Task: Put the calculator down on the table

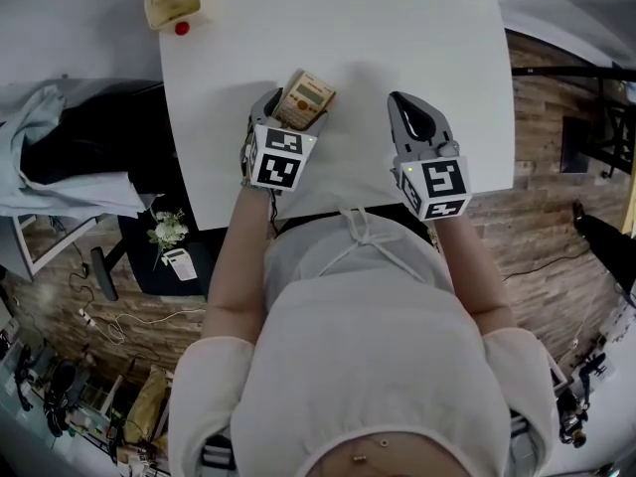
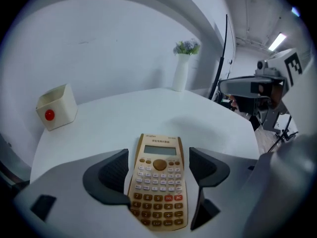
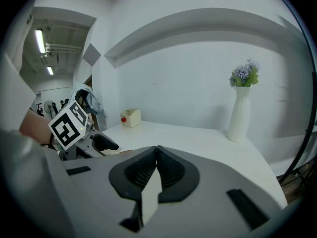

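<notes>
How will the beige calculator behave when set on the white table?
The flat beige plastic calculator looks rigid, so it probably won't bend between the left tongs. Being thin, it should lie stable, though its smooth case might slide on the white table.

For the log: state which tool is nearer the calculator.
Left. The left tool has the calculator between its jaws; the right tool, shut and empty, is off to its right.
</notes>
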The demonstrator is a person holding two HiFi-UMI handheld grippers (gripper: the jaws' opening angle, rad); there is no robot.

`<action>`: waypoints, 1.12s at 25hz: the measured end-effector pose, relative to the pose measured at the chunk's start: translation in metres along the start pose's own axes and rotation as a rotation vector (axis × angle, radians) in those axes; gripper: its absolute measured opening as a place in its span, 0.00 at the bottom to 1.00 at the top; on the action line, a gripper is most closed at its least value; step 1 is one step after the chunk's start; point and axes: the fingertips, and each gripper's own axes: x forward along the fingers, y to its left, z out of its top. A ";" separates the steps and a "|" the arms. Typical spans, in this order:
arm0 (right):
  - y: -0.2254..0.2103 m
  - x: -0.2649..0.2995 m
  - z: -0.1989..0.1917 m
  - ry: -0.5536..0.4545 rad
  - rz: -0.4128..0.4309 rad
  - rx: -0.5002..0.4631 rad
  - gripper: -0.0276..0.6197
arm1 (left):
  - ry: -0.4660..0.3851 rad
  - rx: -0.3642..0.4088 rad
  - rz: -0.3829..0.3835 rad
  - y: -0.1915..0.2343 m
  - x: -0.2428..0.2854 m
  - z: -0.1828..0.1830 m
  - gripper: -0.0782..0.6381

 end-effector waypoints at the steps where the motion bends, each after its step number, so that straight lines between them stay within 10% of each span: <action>1: 0.001 -0.002 0.003 -0.006 0.001 -0.003 0.05 | -0.032 -0.003 -0.001 -0.001 -0.007 0.007 0.67; 12: 0.003 -0.030 0.051 -0.122 0.008 -0.013 0.05 | -0.421 0.009 0.169 0.004 -0.125 0.099 0.16; 28: -0.011 -0.096 0.157 -0.368 0.063 -0.149 0.05 | -0.716 0.133 0.218 -0.035 -0.251 0.177 0.13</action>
